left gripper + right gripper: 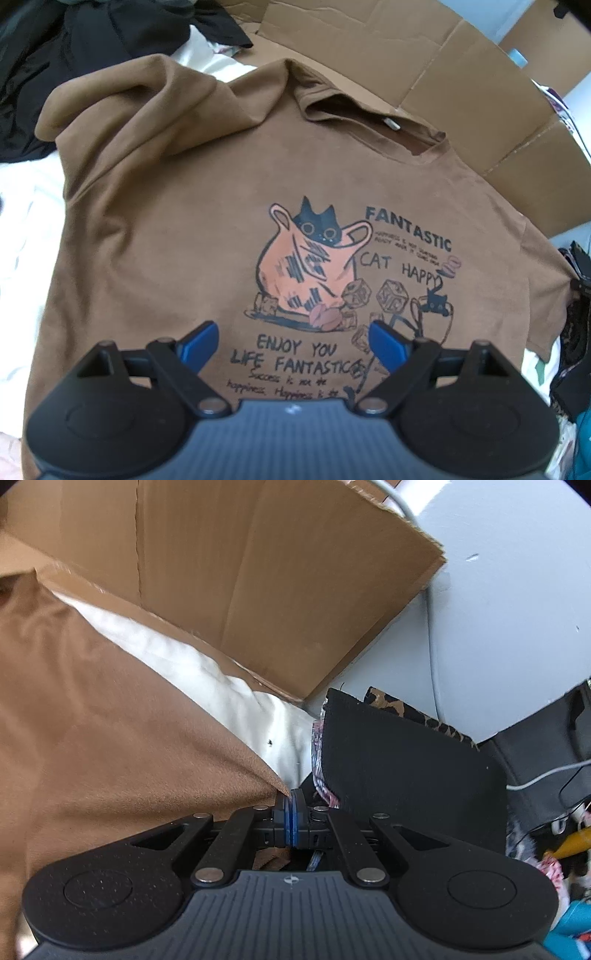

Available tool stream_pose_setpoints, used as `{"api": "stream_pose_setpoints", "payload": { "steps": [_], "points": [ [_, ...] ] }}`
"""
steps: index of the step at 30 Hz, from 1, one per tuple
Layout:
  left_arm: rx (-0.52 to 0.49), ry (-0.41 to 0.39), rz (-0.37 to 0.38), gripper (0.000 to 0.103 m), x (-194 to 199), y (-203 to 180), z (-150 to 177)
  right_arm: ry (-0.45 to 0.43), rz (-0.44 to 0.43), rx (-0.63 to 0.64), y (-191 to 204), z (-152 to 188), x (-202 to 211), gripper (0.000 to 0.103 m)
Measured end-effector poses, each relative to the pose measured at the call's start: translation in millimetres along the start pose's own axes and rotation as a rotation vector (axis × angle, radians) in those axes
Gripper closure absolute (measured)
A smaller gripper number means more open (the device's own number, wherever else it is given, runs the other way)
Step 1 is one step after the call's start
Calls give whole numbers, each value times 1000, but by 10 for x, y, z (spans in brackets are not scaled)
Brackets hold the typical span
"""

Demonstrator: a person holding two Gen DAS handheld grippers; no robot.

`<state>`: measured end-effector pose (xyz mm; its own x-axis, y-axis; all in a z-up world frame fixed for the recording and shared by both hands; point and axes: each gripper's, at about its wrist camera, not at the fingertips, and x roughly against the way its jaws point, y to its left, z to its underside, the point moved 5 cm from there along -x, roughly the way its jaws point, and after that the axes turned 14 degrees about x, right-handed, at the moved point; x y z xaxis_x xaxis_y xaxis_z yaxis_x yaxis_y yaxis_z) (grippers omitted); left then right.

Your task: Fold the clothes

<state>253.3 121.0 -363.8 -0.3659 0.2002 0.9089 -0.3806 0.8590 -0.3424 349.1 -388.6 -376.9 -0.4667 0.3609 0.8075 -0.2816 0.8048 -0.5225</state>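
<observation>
A brown T-shirt (184, 229) with a cat print lies face up on white bedding, collar toward the far side. Its left sleeve is bunched up in folds at the upper left. My left gripper (291, 339) hovers open above the shirt's printed lower chest, blue pads apart, nothing between them. In the right wrist view the same brown T-shirt (110, 720) fills the left half. My right gripper (291, 808) is shut on a corner of the brown fabric, pulled to a point at the blue pads.
Flattened cardboard (424, 81) lies behind the shirt and stands as a flap (258, 572) on the right. Dark clothes (74, 44) are piled at the far left. A black folded garment (406, 760) and leopard-print cloth (417, 710) sit right of the gripper, with cables beyond.
</observation>
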Motion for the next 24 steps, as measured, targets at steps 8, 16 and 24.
{"api": "stream_pose_setpoints", "payload": {
  "steps": [8,16,24],
  "points": [
    [-61,-69,-33,13,126,57,-119,-28,32,-33,58,-100,107,69],
    [-94,-163,-56,13,369,267,-382,-167,-34,-159,209,-100,459,61],
    [-59,-256,-124,15,646,771,-800,-282,-189,-291,472,-19,722,61]
  ]
}}
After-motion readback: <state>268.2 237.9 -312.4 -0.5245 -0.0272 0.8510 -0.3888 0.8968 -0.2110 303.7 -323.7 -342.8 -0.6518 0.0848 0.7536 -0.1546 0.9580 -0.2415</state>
